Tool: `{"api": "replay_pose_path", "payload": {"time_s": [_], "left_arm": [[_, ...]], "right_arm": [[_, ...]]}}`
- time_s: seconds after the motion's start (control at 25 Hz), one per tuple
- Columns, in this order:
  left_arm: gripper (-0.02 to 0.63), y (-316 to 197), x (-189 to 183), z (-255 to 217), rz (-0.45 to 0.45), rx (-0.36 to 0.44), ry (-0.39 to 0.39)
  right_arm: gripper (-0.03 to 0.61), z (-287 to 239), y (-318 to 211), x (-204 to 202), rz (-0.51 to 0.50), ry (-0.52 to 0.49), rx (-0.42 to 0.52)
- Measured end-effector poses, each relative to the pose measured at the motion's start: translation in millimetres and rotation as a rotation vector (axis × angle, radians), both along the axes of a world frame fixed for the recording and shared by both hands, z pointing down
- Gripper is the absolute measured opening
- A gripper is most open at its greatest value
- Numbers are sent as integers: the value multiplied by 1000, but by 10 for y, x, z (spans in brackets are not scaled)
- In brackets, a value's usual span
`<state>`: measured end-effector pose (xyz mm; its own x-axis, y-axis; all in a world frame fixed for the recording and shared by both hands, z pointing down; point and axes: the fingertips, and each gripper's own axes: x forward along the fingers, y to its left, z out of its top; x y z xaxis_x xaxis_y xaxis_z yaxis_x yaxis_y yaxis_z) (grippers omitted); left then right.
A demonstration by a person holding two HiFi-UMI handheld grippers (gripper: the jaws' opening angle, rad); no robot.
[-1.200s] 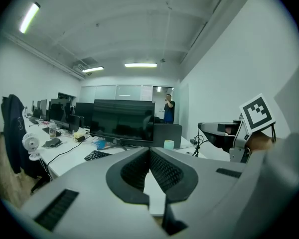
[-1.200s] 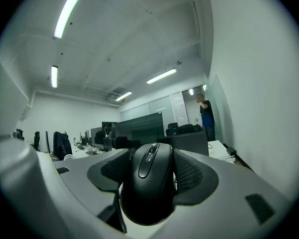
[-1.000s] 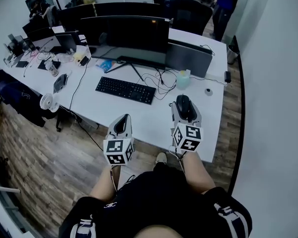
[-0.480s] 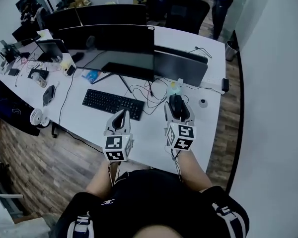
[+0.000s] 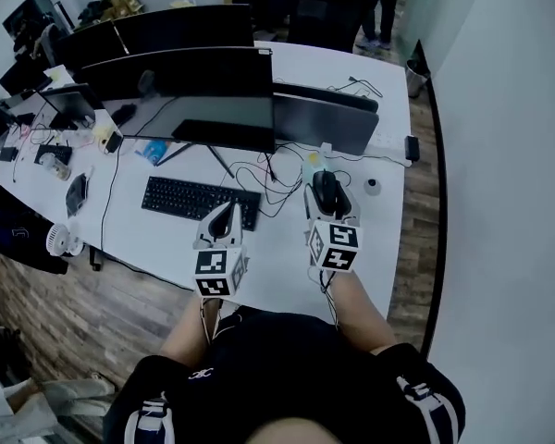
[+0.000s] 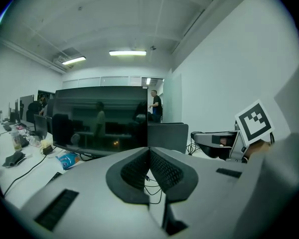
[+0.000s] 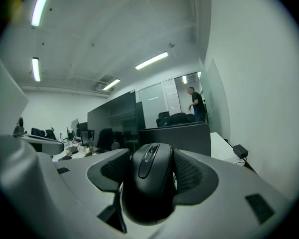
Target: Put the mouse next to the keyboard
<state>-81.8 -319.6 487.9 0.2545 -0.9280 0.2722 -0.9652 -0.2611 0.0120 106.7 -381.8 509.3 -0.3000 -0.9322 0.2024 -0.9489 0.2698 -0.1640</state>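
Observation:
A black mouse (image 7: 152, 176) sits clamped between the jaws of my right gripper (image 7: 152, 171), whose pads press its two sides. In the head view the mouse (image 5: 326, 192) and right gripper (image 5: 329, 200) hang over the white desk (image 5: 287, 239), right of the black keyboard (image 5: 200, 201). My left gripper (image 5: 226, 218) is over the desk just in front of the keyboard's right end. Its jaws (image 6: 148, 169) are shut with nothing between them.
Dark monitors (image 5: 190, 86) stand behind the keyboard, with loose black cables (image 5: 268, 178) between. A pale bottle (image 5: 313, 166) and a small round object (image 5: 372, 186) sit near the mouse. A person (image 5: 384, 3) stands beyond the desk by a chair (image 5: 324, 12). The desk's front edge is close.
The view has shifted forward and the desk sits closer under both grippers. The right gripper has carried the mouse slightly left, toward the keyboard's right end. Both jaws look unchanged.

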Motion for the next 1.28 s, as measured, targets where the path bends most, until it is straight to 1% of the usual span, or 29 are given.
{"api": "replay_pose_path", "payload": {"time_s": [0.24,0.48,0.92,1.12,1.28], "left_arm": [[12,-101,-238,99,54,-23,10],[12,-177,-521,105,62,-26,25],[12,-305,-885,154,52,-35,37],[12,-350,-934,188,52,-44,41],[12,-372,-934,195,56,-45,41]], "right_arm": [[291,289,-128,-124,69,3,-62],[291,725,-248,-286,112,8,-165],[290,1437,-338,-721,85,69,-319],[290,1764,-252,-864,57,101,-406],[290,2037,-166,-900,57,110,-481]]}}
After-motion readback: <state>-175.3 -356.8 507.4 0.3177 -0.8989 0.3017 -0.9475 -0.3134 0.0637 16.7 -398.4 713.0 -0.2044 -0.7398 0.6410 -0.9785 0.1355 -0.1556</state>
